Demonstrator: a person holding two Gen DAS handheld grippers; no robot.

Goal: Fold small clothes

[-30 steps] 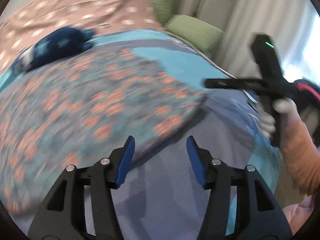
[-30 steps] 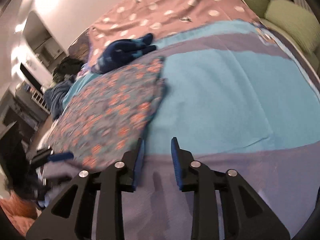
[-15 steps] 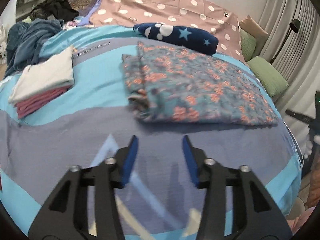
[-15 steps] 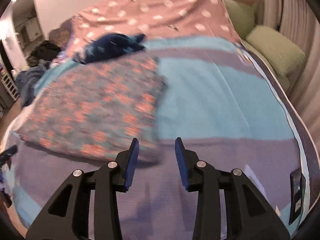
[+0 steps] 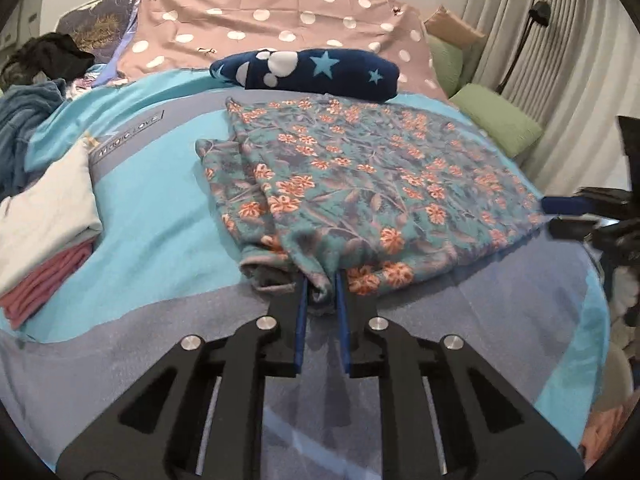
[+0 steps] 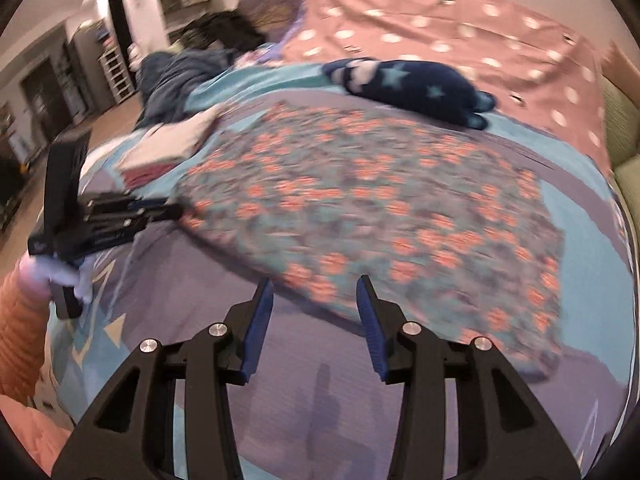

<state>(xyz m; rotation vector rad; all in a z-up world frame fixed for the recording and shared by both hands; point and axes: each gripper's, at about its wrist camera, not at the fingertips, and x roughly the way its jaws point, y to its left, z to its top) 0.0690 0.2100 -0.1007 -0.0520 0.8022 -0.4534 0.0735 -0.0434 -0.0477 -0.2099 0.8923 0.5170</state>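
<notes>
The left gripper (image 5: 321, 294), angled down at the bed (image 5: 160, 216), was closing on the near edge of the floral cloth (image 5: 360, 184). The right gripper (image 6: 316, 300) was opening, empty, just short of the motion-blurred cloth.

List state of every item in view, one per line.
Teal floral-print garment: spread flat on the bed, near-left corner bunched.
Left gripper: jaws closing on that bunched corner.
Right gripper: jaws opening, nothing between them, at the garment's near edge.
White and pink clothes stack: folded.
Navy star-print fleece: rolled up.
</notes>
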